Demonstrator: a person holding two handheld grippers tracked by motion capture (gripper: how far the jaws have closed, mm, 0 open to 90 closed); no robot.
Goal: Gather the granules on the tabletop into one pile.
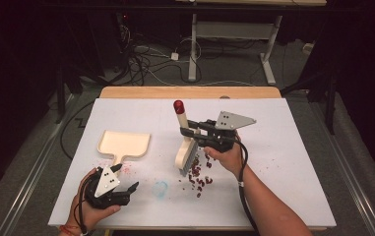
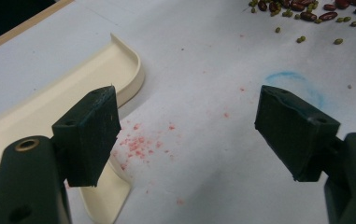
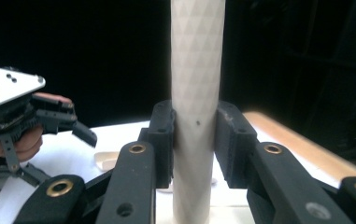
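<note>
A cream hand brush (image 1: pixel 186 150) with a red-tipped handle stands nearly upright at the table's middle, bristles down beside a scatter of red and green beans (image 1: pixel 198 176). My right gripper (image 1: pixel 189 132) is shut on its handle (image 3: pixel 196 93), one pad on each side. A cream dustpan (image 1: pixel 124 143) lies flat at the left, its handle toward me. My left gripper (image 1: pixel 125 178) hovers near the front left, just past the dustpan's handle (image 2: pixel 110 196). Its jaws stand wide open (image 2: pixel 185 135) with nothing between them. Some of the beans (image 2: pixel 306 9) lie farther off.
A blue chalk ring (image 1: pixel 159 188) is drawn on the white board between the two hands. Red crumbs (image 2: pixel 140 142) speckle the board beside the dustpan. The wooden table edge (image 1: pixel 190 92) runs along the back, with cables and desk legs on the floor beyond.
</note>
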